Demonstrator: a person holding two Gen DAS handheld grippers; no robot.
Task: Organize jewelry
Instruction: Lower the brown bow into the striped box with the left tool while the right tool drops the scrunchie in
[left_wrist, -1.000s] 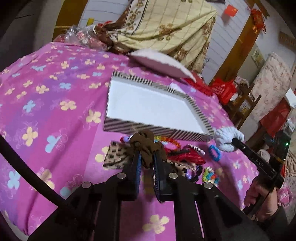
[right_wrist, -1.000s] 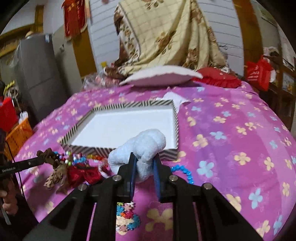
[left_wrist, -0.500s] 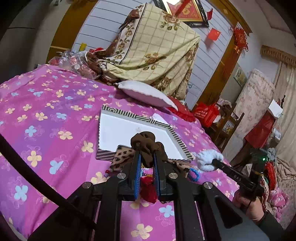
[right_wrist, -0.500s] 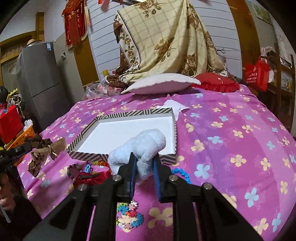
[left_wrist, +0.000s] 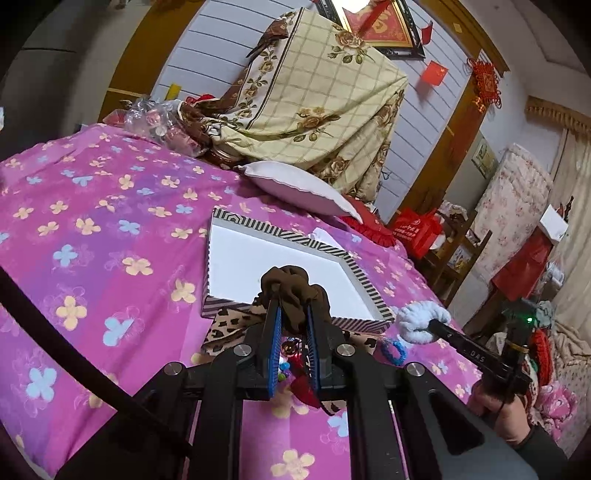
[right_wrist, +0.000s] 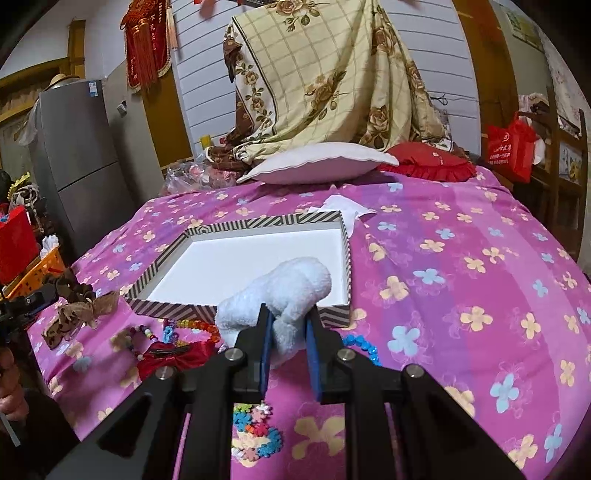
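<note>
My left gripper (left_wrist: 292, 306) is shut on a brown hair bow (left_wrist: 291, 282), whose leopard-print tails (left_wrist: 229, 326) hang below. It hovers just in front of the near rim of the striped box (left_wrist: 280, 232), which has a bare white inside. In the right wrist view the same bow (right_wrist: 75, 308) hangs at the far left. My right gripper (right_wrist: 289, 312) is shut on a pale blue fluffy scrunchie (right_wrist: 288, 284) above the box's near rim (right_wrist: 177, 308). From the left wrist view that scrunchie (left_wrist: 421, 319) sits at the right gripper's tip, right of the box.
Loose pieces lie on the pink flowered bedspread (right_wrist: 461, 280) before the box: a red bow (right_wrist: 173, 356), a coloured bead bracelet (right_wrist: 195, 325), a blue bracelet (right_wrist: 364, 343) and a flower-bead bracelet (right_wrist: 255, 432). A white pillow (right_wrist: 317, 162) and red cushion (right_wrist: 428, 164) lie behind.
My left gripper has lifted the brown bow up off the pile and tilted upward, so more of the room shows. The right gripper and its scrunchie have stayed put.
</note>
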